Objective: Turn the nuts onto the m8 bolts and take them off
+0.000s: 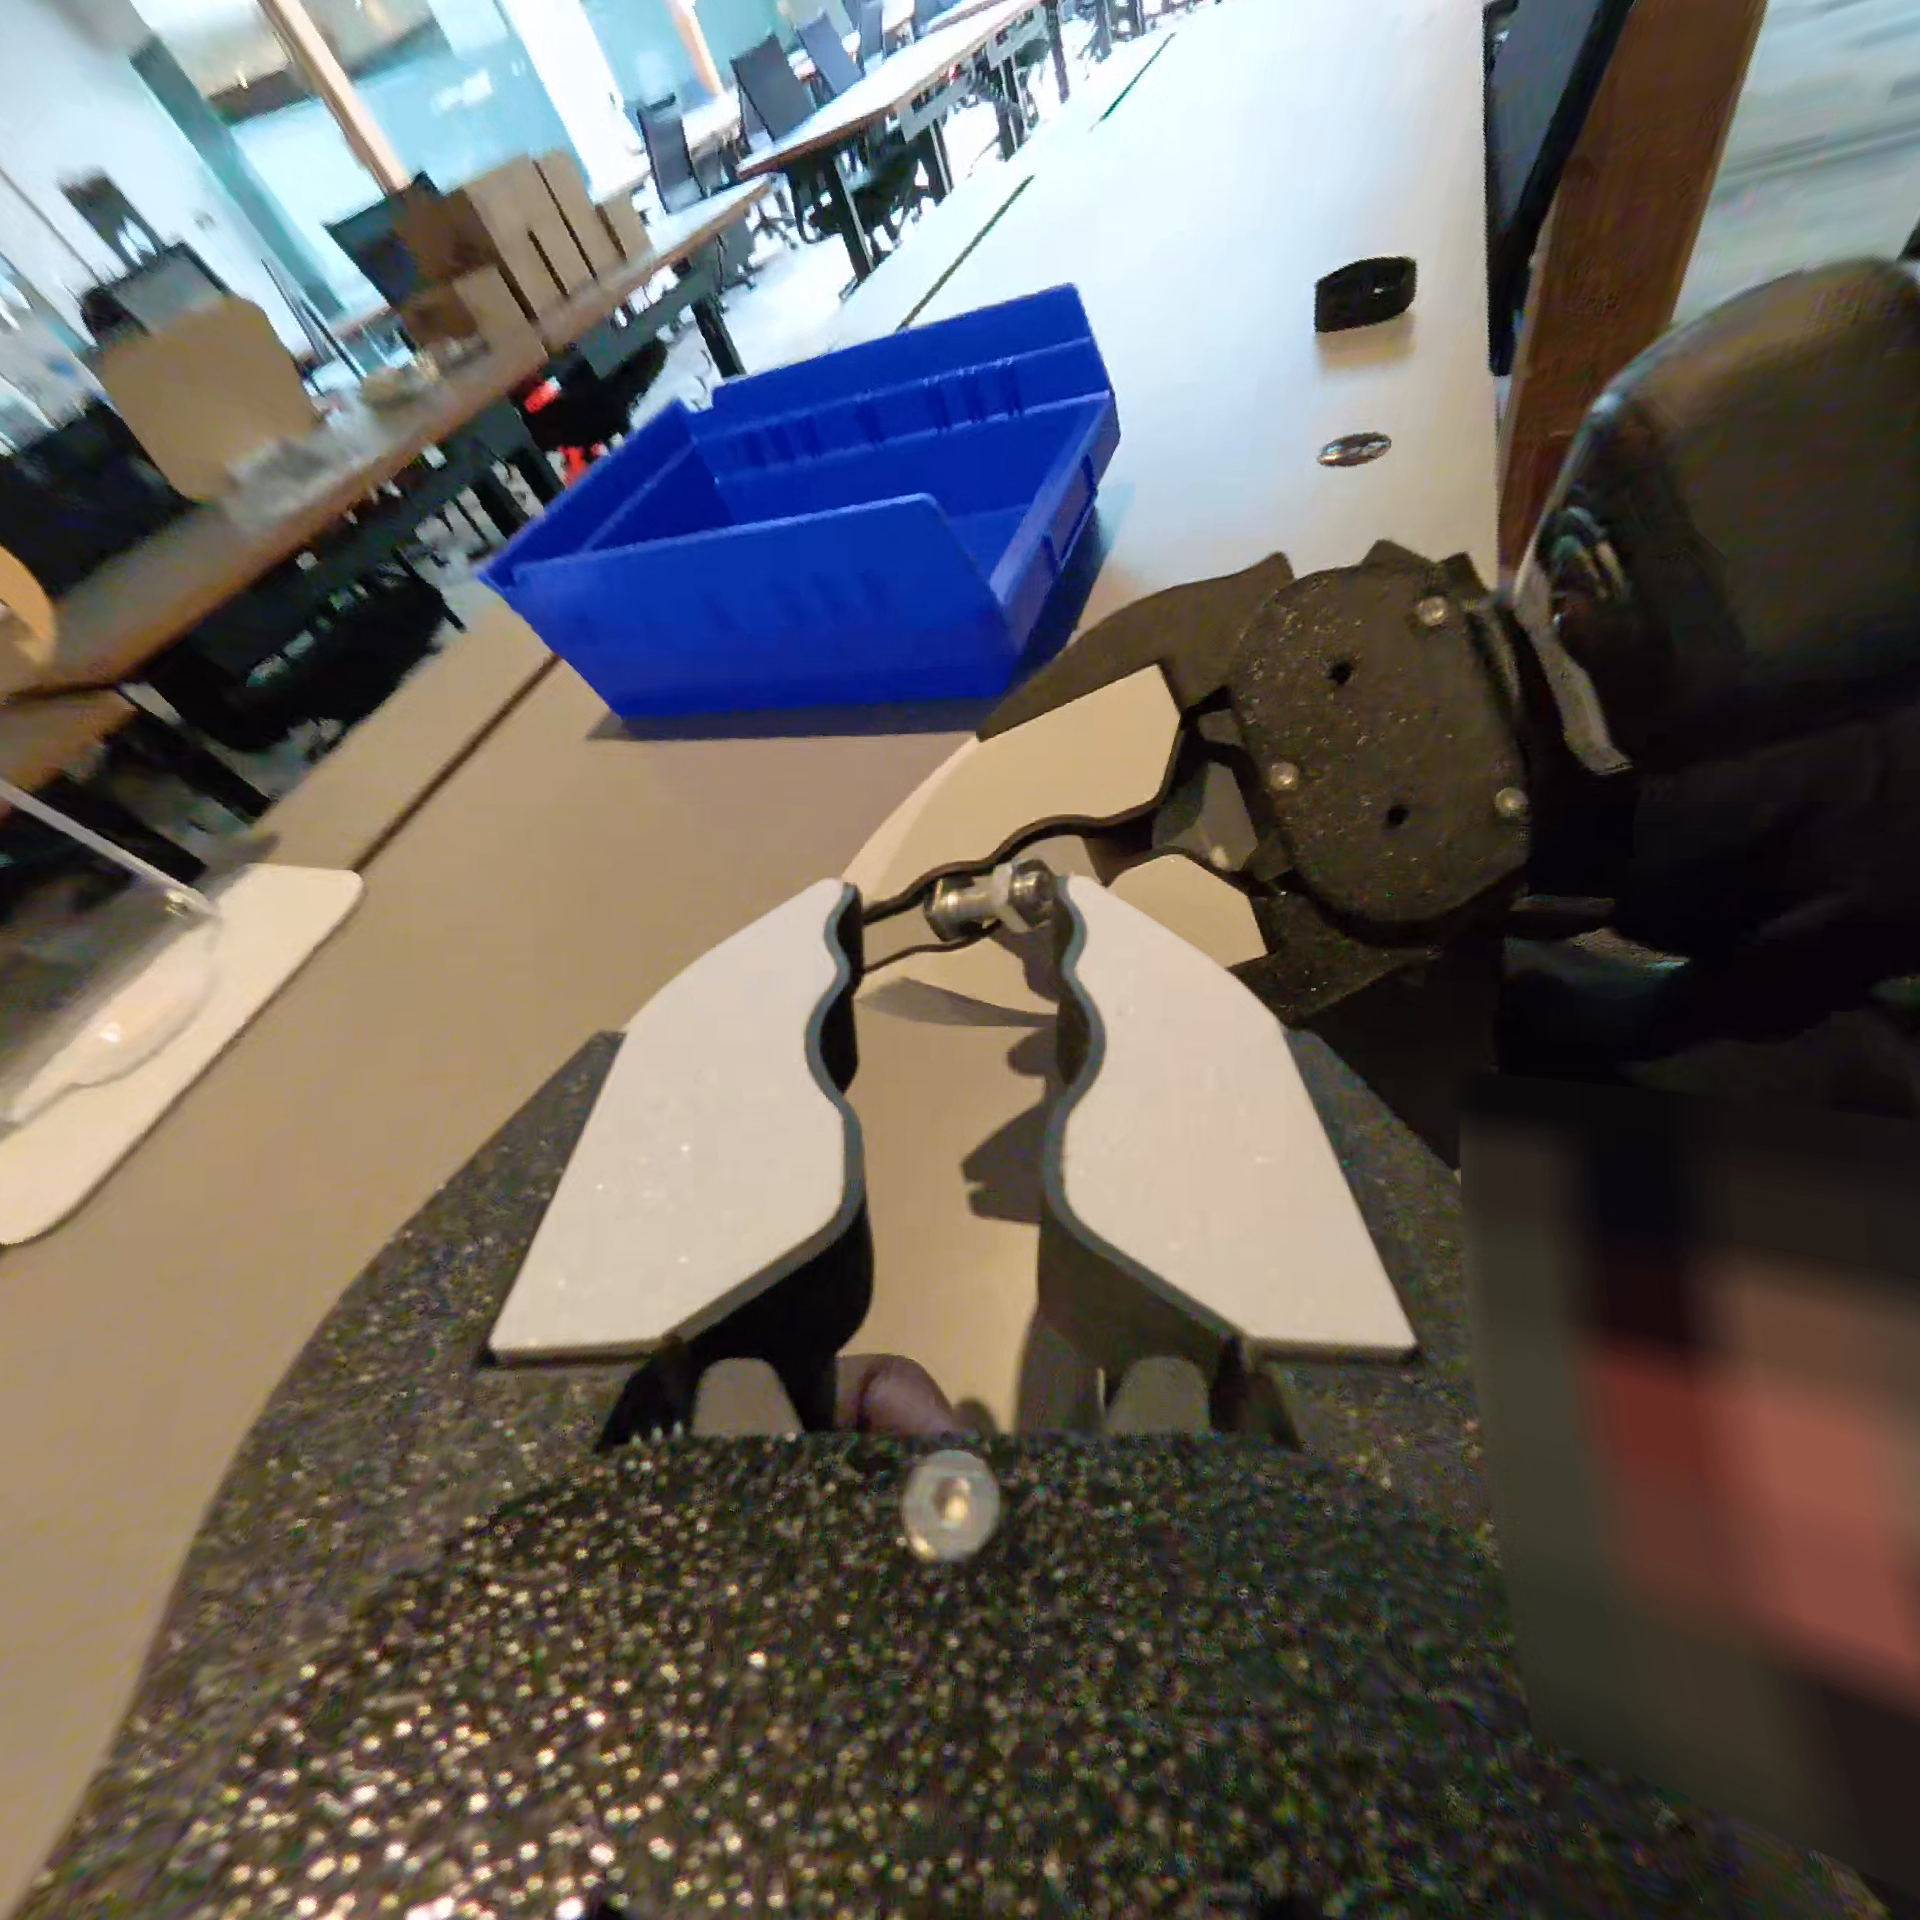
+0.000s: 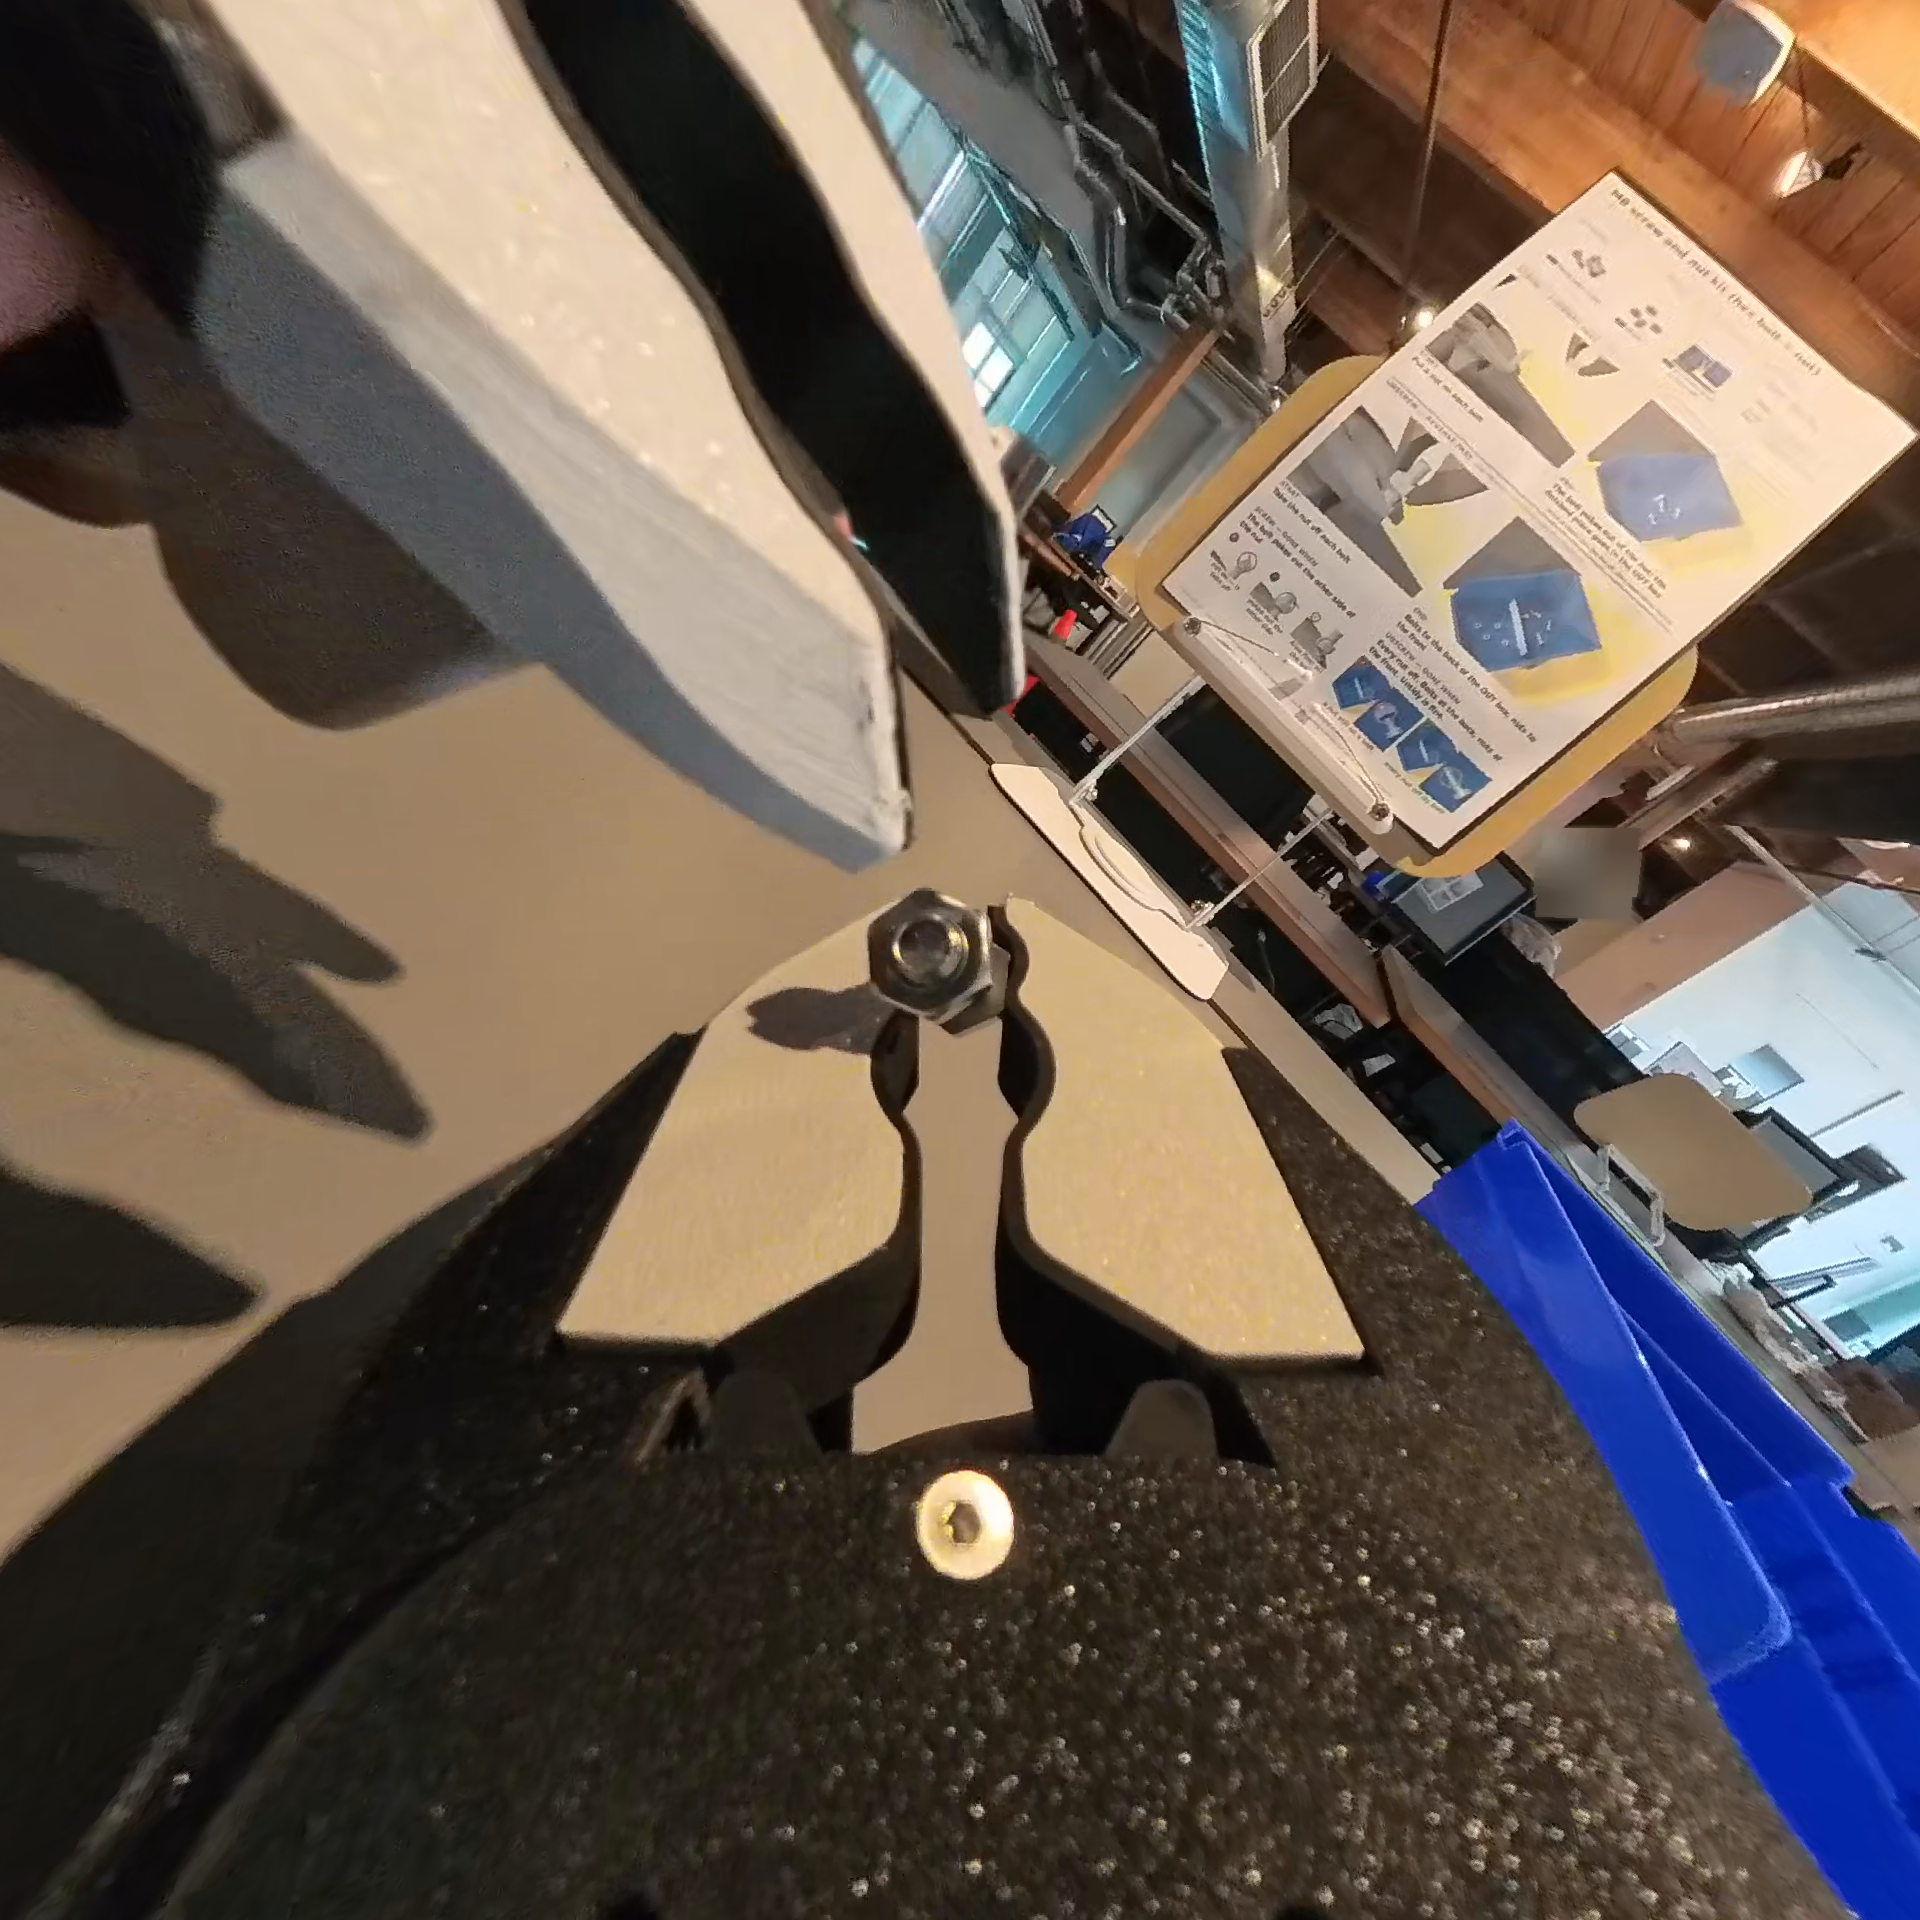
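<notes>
1. Mid-air above the grey table [image 1: 499,935], we hold an M8 bolt [image 1: 954,910] with a hex nut [image 2: 923,958] on it, pinched at the very tips of the right gripper [image 2: 951,1010]. Its fingers are clenched on the pair, though we cannot tell whether the pads bear on the nut or on the bolt beside it.

2. Opposite, our left gripper [image 1: 961,914] straddles the same piece with its fingers spread. One tip sits against or just beside the bolt's far end, and we judge that this gripper is not clamping anything.

3. Both parts look like bright steel. We expect them to be rigid, small and dense for their size, with no give under the pads and nothing fragile about them.

4. Smooth metal on foam-faced pads can slip or twist, so we would take the nut across two opposite flats rather than across its corners. We would hold the bolt by its head or by the bare shank, leaving the thread clear to run.

5. Held this close to the fingertips, the piece could pivot or drop if either grip loosens during a turn.

6. Behind the work, a blue bin [image 1: 810,613] stands on the table. An instruction sheet [image 2: 1507,520] on a clear stand shows in the right wrist view.
</notes>
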Tool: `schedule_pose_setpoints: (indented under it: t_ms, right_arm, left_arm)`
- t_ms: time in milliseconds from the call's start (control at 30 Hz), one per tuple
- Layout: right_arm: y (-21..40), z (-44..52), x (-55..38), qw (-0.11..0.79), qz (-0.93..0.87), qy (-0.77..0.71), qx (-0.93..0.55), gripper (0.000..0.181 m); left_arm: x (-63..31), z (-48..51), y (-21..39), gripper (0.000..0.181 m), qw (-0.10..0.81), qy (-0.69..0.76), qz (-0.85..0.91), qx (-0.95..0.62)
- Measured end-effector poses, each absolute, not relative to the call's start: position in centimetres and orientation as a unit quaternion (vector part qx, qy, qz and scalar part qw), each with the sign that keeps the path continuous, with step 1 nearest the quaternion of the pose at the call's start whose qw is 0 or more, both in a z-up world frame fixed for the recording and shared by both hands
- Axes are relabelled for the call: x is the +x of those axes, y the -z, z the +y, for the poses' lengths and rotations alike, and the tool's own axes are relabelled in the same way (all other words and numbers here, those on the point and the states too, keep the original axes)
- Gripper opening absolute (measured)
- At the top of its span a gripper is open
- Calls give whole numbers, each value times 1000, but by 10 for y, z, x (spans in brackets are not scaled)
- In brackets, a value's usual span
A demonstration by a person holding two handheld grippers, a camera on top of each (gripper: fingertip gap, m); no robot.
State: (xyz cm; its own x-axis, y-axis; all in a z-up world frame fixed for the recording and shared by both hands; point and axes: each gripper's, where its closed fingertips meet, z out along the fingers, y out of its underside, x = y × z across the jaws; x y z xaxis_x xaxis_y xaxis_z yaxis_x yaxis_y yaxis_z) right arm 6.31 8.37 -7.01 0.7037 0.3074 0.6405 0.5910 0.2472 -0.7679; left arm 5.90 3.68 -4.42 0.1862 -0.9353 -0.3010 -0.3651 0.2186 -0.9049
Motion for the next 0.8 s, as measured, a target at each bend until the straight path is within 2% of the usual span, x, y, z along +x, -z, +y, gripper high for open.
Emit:
schedule_pose_setpoints:
  t_ms: [233,367,500,800]
  right_arm:
    - [71,86,65,696,-367,102,-609,10]
    - [71,86,64,694,-368,105,-610,9]
    - [72,86,63,693,-371,105,-610,10]
    - [66,83,65,705,-357,82,-607,10]
  left_arm:
    - [68,30,56,29,496,272,585,-581]
    - [74,33,62,14,518,231,598,-567]
    - [75,33,63,13,552,166,631,-518]
    - [67,36,49,12,537,259,587,-548]
